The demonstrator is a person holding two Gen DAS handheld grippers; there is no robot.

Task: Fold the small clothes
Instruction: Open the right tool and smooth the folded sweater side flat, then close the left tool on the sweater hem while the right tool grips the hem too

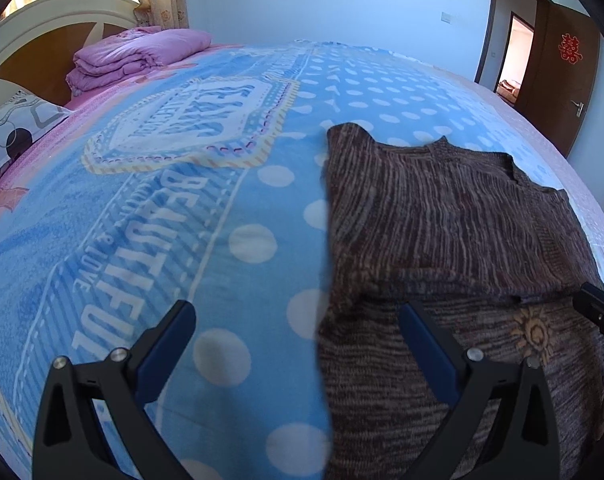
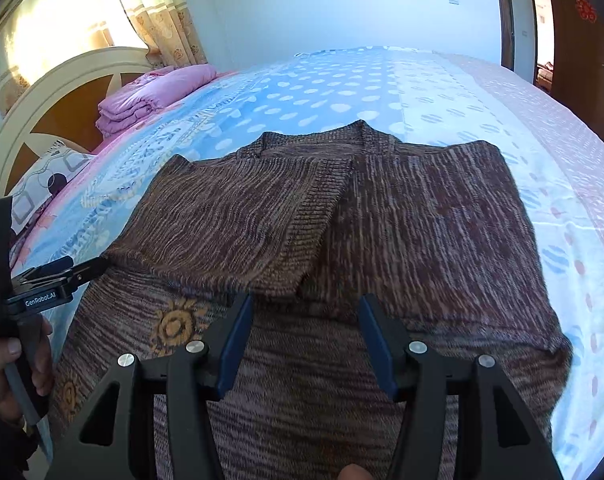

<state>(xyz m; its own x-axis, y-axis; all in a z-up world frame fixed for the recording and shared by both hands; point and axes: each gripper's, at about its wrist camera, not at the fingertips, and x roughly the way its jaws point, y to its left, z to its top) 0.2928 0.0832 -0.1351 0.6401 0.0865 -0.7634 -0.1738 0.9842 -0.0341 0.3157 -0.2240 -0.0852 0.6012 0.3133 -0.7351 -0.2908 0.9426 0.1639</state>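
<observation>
Blue bed cover (image 1: 230, 216) with white dots and big letters fills the room under your tools. Closest to you, your left gripper (image 1: 298, 320) hangs just above the bed with its two blue fingers spread wide apart and nothing between them. One finger is over the blue cover and the other is over the left edge of the brown sweater (image 1: 441, 220). Your right gripper (image 2: 305, 320) hangs over the near part of that sweater (image 2: 341, 216), and its fingers are apart too, holding nothing.

The sweater lies flat on the bed, toward the right side of the blue cover. Its sides are folded in over the middle, and the neck points away from you. You can see yellow sun shapes (image 2: 174, 324) on the near part.

Farther off, at the left, a pillow (image 1: 10, 132) with circles sits at the head of the bed. Next to it is a folded pink quilt (image 1: 130, 56), in front of the round wooden headboard (image 2: 58, 100). Behind that hang the curtains (image 2: 158, 12). Far to the right, a brown door (image 1: 569, 72) stands open.
</observation>
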